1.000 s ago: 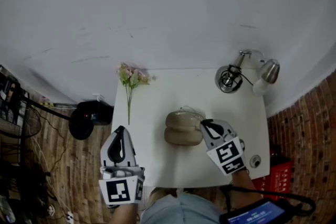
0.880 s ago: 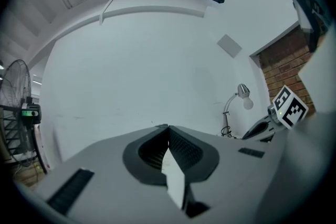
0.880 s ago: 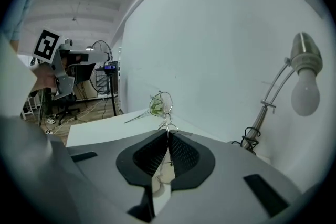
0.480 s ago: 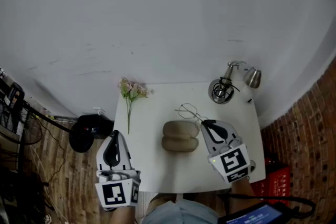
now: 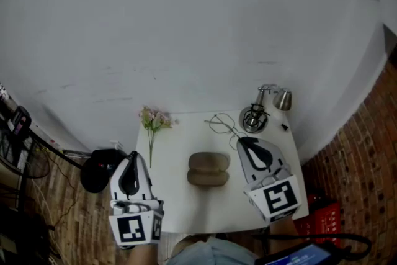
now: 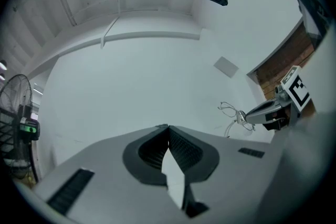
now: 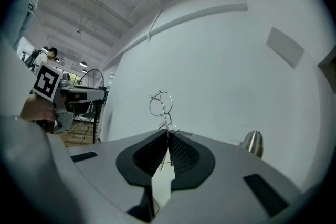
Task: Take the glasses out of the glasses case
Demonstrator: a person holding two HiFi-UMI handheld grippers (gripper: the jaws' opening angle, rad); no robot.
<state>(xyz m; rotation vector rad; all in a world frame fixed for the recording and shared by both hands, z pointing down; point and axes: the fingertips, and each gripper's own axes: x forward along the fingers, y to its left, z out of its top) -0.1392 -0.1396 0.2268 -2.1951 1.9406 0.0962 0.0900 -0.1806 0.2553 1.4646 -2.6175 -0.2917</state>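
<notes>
Right hand-held gripper [image 5: 243, 141] clamps the wire glasses [image 5: 220, 124] at twelve o'clock of the case [image 5: 208, 169]; so thin a pinch may slip. Left hand-held gripper [image 5: 133, 156] is clenched, empty.

Case [image 5: 208, 169]: middle of surface [image 5: 177, 195]
Flowers [image 5: 153, 121]: back-left corner
Lamp [image 5: 263, 110]: back-right corner
Glasses [image 5: 221, 124]: in right gripper [image 5: 241, 141], behind case, left of lamp
Left gripper [image 5: 132, 159]: left of case, at surface edge
</notes>
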